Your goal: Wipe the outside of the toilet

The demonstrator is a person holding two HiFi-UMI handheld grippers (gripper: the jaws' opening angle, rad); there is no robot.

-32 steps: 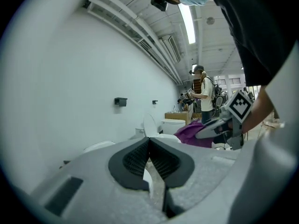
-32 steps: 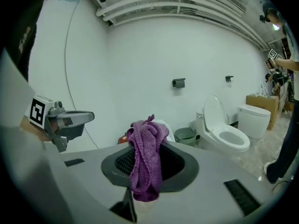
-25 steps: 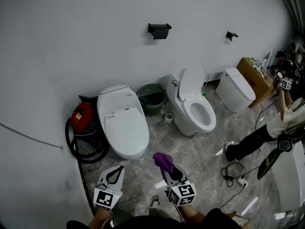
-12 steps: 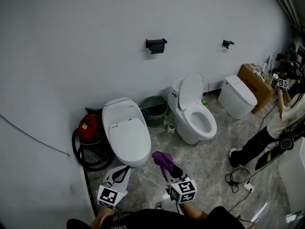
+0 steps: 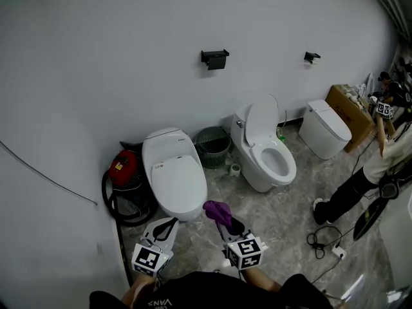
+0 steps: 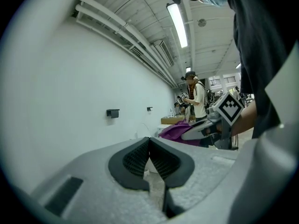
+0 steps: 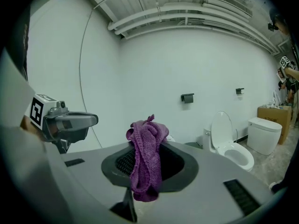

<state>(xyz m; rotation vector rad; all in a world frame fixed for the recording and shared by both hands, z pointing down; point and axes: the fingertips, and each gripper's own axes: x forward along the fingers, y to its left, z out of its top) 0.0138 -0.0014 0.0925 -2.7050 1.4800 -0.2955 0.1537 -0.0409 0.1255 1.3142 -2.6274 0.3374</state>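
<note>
Purple cloth (image 5: 217, 209), white toilet (image 5: 174, 179) — red vacuum (image 5: 122, 166), grey marbled floor (image 5: 290, 205).

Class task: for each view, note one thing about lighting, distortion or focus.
Head view: even, soft light; the wide-angle lens bows the wall at its foot. Left gripper view: black round border; ceiling strip light glares white. Right gripper view: same border, ceiling pipes curve, purple cloth sharp.

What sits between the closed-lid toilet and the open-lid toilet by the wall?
In the head view, a dark green wastebasket stands between the closed toilet and the open toilet, with a small pale object on the floor beside it.
</note>
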